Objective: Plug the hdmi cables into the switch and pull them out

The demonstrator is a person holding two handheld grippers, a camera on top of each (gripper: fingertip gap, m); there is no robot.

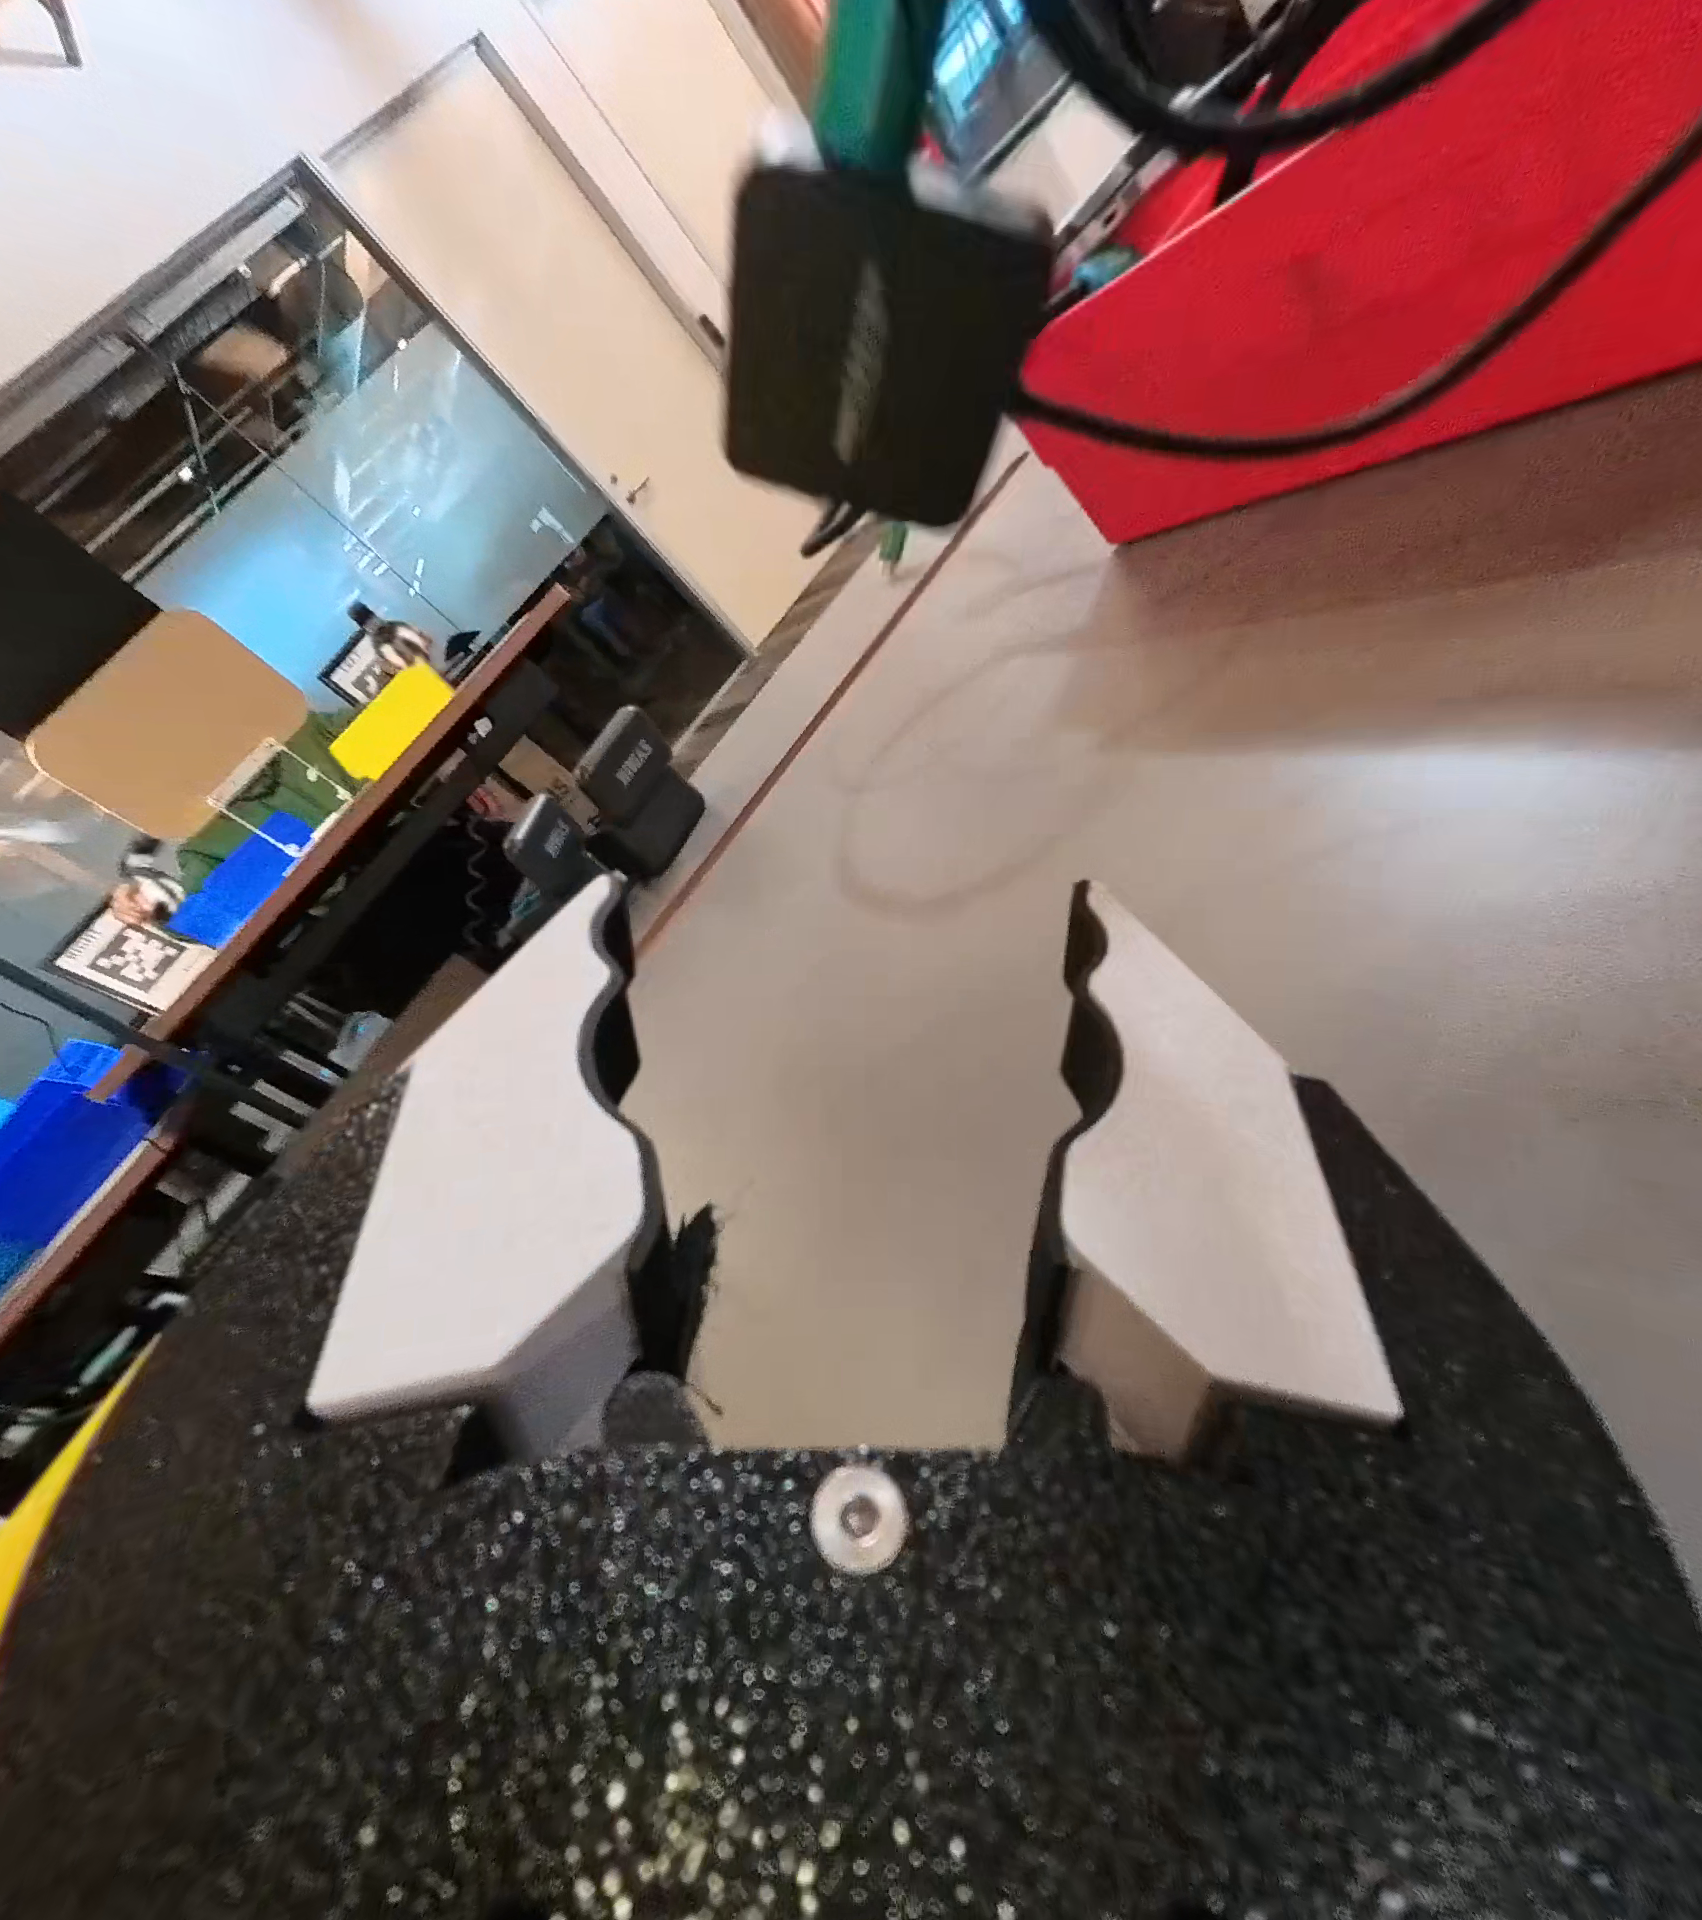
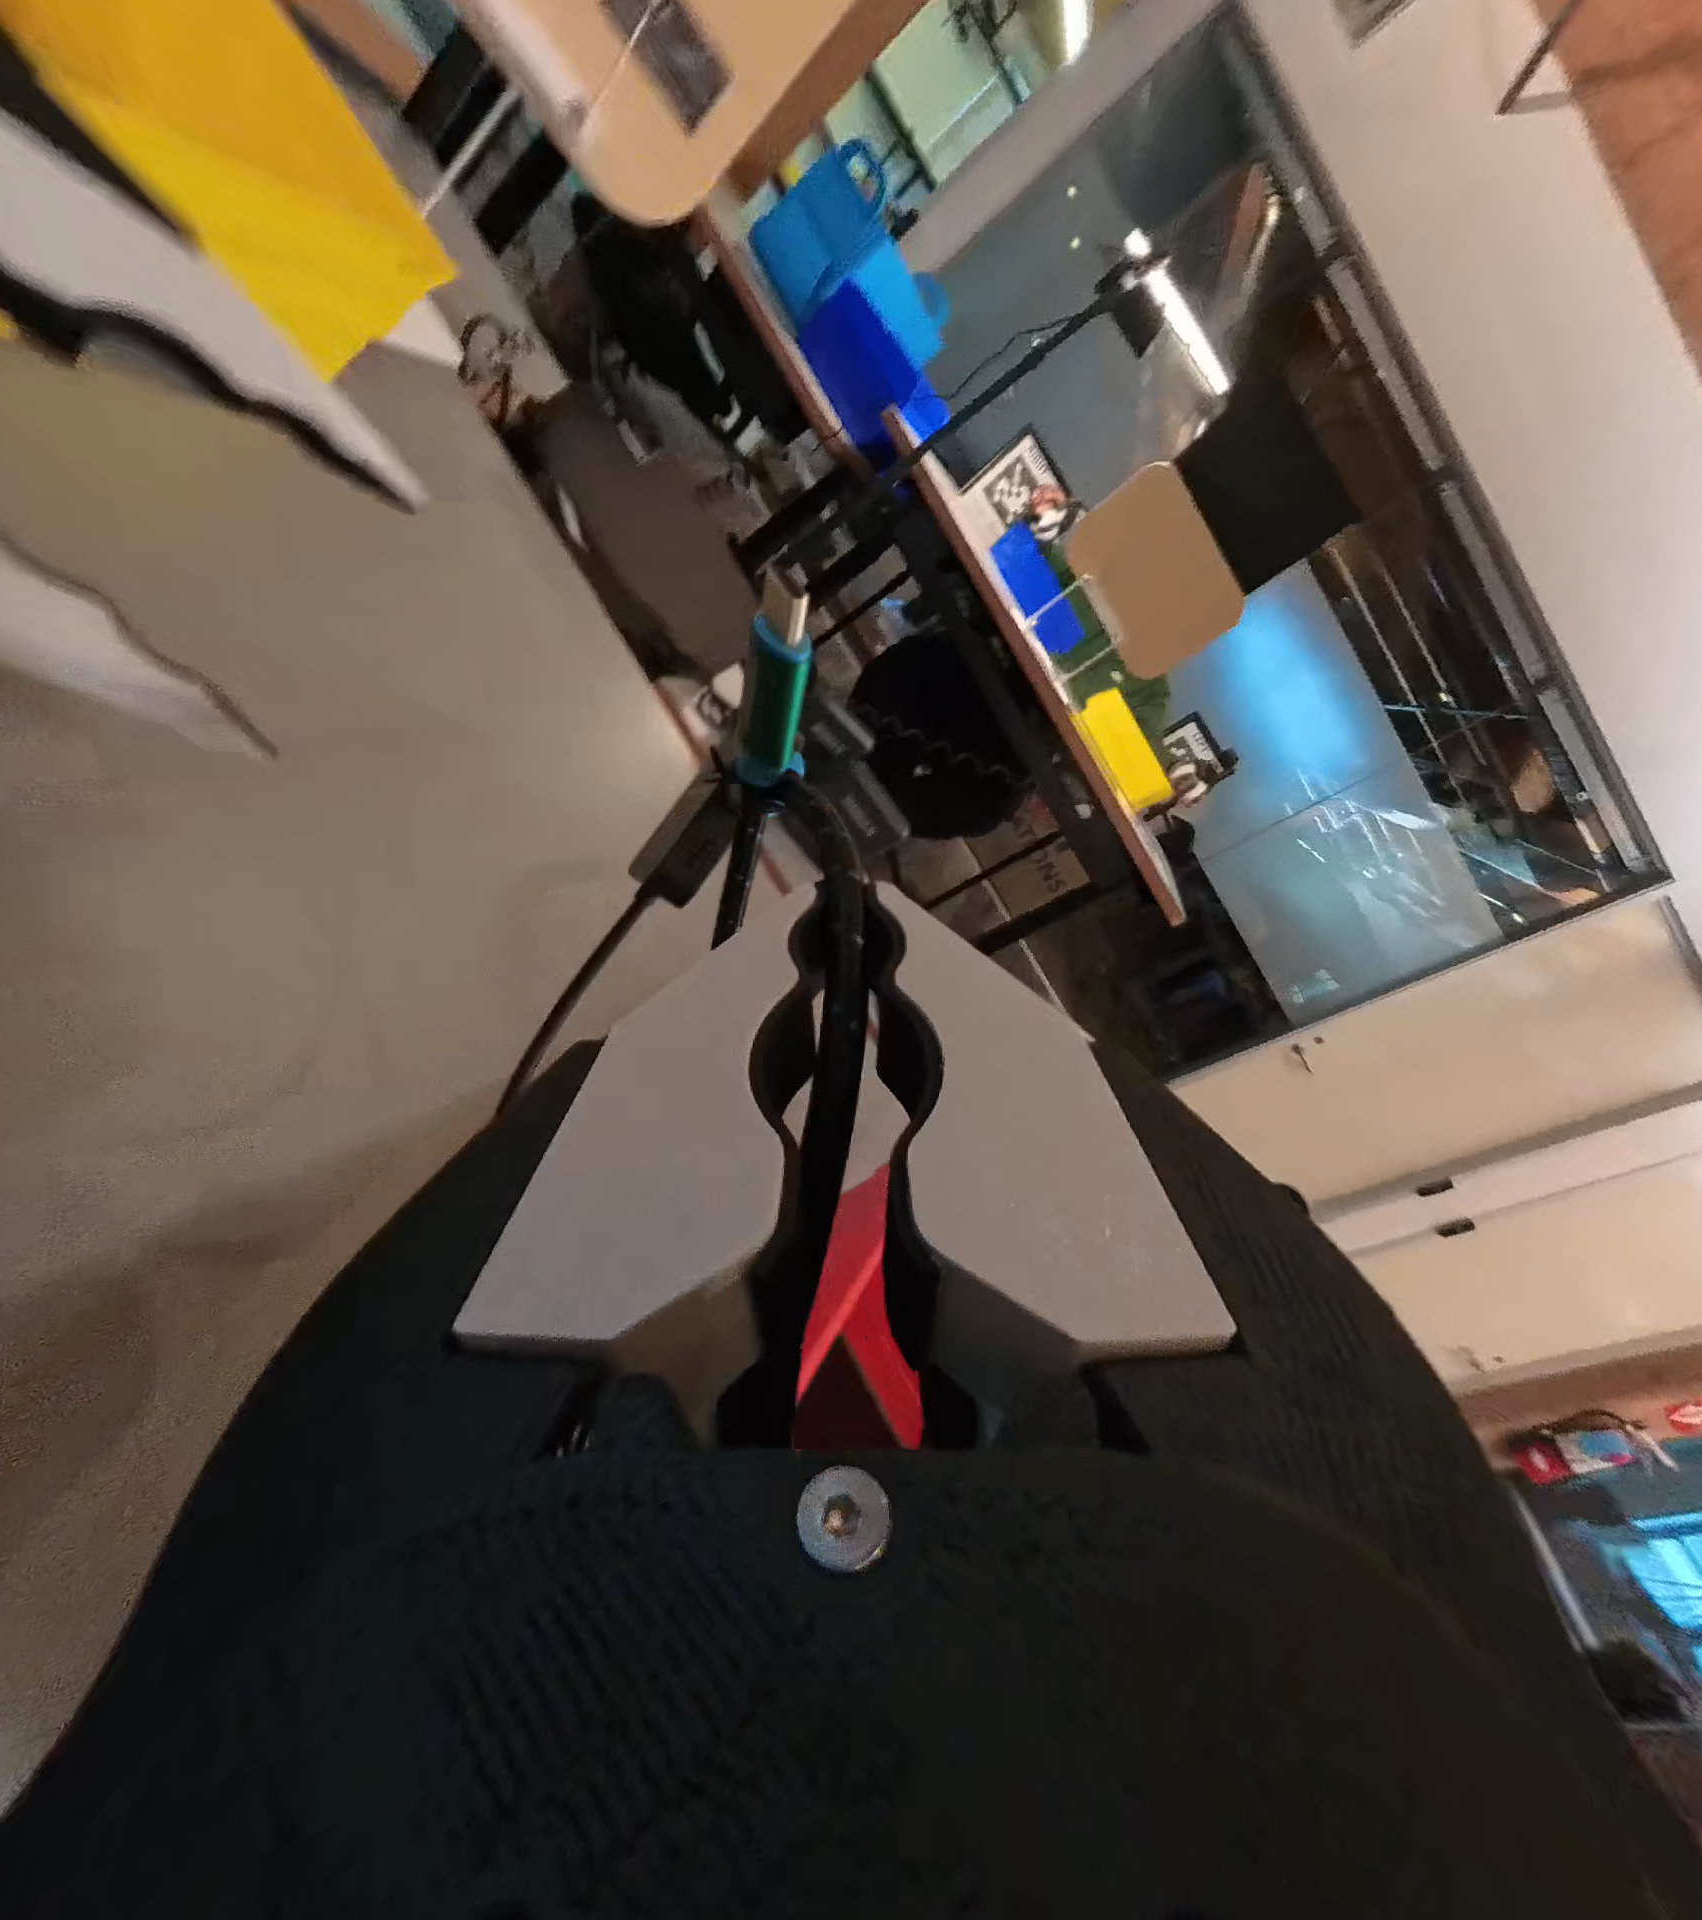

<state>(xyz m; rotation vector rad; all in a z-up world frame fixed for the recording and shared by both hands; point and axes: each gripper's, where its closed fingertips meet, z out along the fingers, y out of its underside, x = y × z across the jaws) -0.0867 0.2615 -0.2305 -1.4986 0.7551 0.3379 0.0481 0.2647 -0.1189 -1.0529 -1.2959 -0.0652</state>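
Note:
My left gripper [image 1: 847,904] is open and empty, low over the grey table [image 1: 1346,831]. Ahead of it, a blurred black switch box [image 1: 878,343] is up off the table with a green piece [image 1: 868,83] just above it; I cannot tell how they join. Black cables [image 1: 1449,364] trail from it over a red block [image 1: 1449,239]. My right gripper [image 2: 842,914] is shut on a black cable [image 2: 842,1039]. The cable's green plug [image 2: 779,675] sticks out past the fingertips with its metal tip bare. A second black plug [image 2: 686,847] lies on the table beyond.
The left gripper's fingers [image 2: 99,239] show at the upper left of the right wrist view. Small black boxes [image 1: 634,790] sit at the table's far edge. Beyond are another desk with blue [image 2: 868,312] and yellow [image 2: 1122,748] bins, and glass walls.

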